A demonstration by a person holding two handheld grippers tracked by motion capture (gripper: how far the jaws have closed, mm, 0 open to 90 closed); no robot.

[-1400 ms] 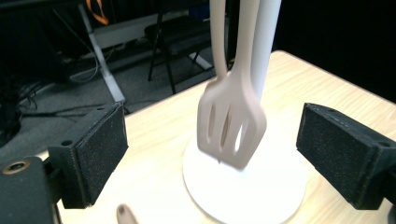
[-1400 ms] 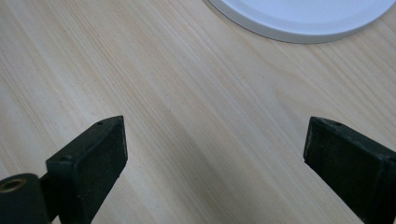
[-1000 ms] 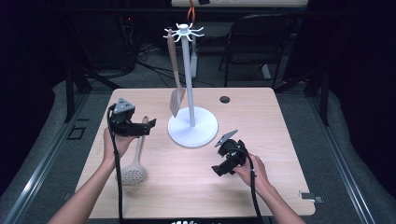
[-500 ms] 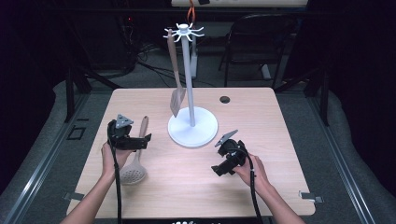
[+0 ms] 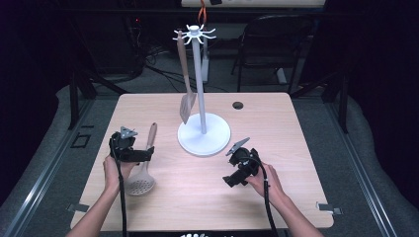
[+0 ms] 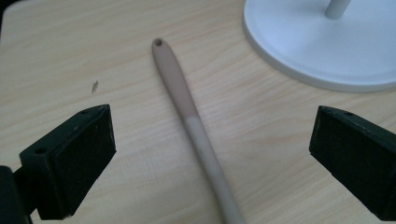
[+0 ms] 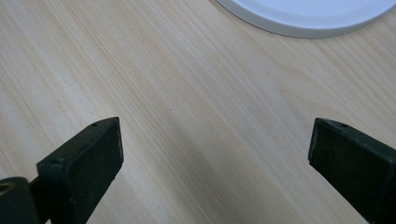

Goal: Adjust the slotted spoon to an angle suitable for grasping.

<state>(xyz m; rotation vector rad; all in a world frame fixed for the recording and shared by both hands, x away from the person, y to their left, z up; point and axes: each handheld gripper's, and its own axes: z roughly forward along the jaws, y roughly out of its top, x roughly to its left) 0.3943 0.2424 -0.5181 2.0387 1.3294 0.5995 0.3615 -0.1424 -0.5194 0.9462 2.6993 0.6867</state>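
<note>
Beige slotted spoon (image 5: pixel 143 165) between left claw (image 6: pixel 205 154) jaws

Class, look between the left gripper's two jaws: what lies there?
The slotted spoon's handle lies on the table between the open jaws of the left gripper, untouched, as the left gripper view shows.

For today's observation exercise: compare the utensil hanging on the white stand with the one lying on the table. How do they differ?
The spatula hangs upright from a hook of the white stand; the slotted spoon lies flat on the table. The spatula's head is flat and squarish, the slotted spoon's round and perforated. The left gripper is open above the spoon's handle; nothing is near the spatula. Both share long tan handles.
</note>
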